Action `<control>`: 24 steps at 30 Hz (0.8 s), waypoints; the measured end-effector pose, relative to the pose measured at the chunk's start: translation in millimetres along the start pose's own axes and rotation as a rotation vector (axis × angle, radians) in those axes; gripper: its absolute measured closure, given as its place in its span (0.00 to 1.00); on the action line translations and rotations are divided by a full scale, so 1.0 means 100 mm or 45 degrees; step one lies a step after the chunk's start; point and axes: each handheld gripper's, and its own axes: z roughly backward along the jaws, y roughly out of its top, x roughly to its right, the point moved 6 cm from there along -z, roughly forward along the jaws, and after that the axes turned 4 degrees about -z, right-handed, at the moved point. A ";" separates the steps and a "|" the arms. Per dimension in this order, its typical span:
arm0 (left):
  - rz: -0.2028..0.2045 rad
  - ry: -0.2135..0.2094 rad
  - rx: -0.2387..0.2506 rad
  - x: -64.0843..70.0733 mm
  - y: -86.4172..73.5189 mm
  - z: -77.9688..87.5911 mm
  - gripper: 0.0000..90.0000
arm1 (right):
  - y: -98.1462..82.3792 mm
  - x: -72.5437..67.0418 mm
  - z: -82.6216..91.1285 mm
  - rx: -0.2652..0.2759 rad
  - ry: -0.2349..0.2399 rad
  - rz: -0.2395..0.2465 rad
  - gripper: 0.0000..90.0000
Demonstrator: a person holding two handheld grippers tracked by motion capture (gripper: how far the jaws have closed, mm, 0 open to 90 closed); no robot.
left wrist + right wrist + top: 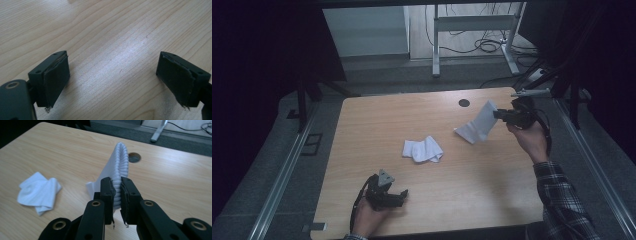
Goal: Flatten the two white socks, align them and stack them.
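Pinching a white sock (119,167) by its ribbed cuff, the right gripper (117,192) lifts it off the table (377,120), while the left gripper (112,77) rests wide open.

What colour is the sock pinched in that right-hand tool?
White, with a ribbed knit cuff. The sock shows best in the right gripper view, clamped in the right tool.

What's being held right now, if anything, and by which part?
The right gripper pinches a white sock by its ribbed cuff edge; the rest hangs toward the table. The left gripper is open and holds nothing.
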 end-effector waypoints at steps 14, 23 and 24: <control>-0.001 0.000 0.000 0.00 0.00 0.00 0.13 | -0.08 0.18 -0.13 -0.032 -0.089 -0.067 0.89; 0.004 0.000 0.002 0.00 0.00 0.00 0.13 | -0.80 0.92 -0.36 -0.172 -0.205 -0.302 0.87; 0.002 0.000 0.002 0.00 0.00 0.00 0.13 | -0.98 1.00 -0.43 -0.215 -0.208 -0.335 0.79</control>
